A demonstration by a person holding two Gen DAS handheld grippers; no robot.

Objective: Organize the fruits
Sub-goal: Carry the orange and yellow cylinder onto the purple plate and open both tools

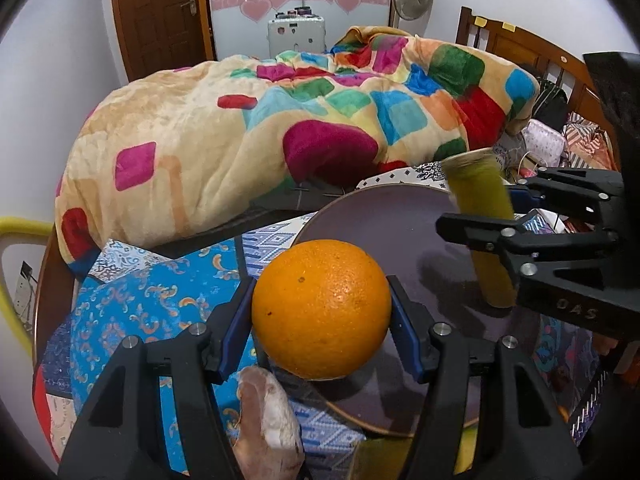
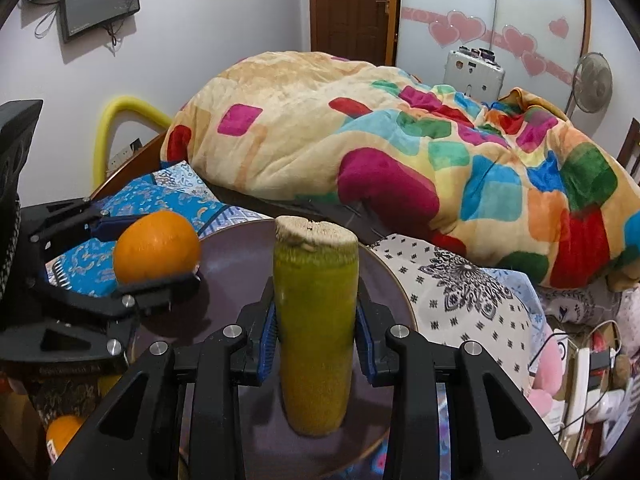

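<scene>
My left gripper (image 1: 320, 316) is shut on an orange (image 1: 321, 309) and holds it over the near left rim of a dark purple plate (image 1: 384, 220). My right gripper (image 2: 316, 334) is shut on a yellow-green cylindrical fruit piece (image 2: 316, 320) with a pale cut top, held upright over the same plate (image 2: 236, 248). In the left wrist view the right gripper (image 1: 516, 216) and its green piece (image 1: 476, 188) are at the right. In the right wrist view the left gripper (image 2: 140, 256) with the orange (image 2: 157, 246) is at the left.
The plate lies on patterned blue and white cloths (image 1: 160, 296) on a bed, in front of a bunched colourful blanket (image 1: 280, 120). A pale brownish root-like item (image 1: 268, 412) lies under my left gripper. Another orange (image 2: 64, 432) sits low at the left. Clutter fills the right side (image 2: 580, 360).
</scene>
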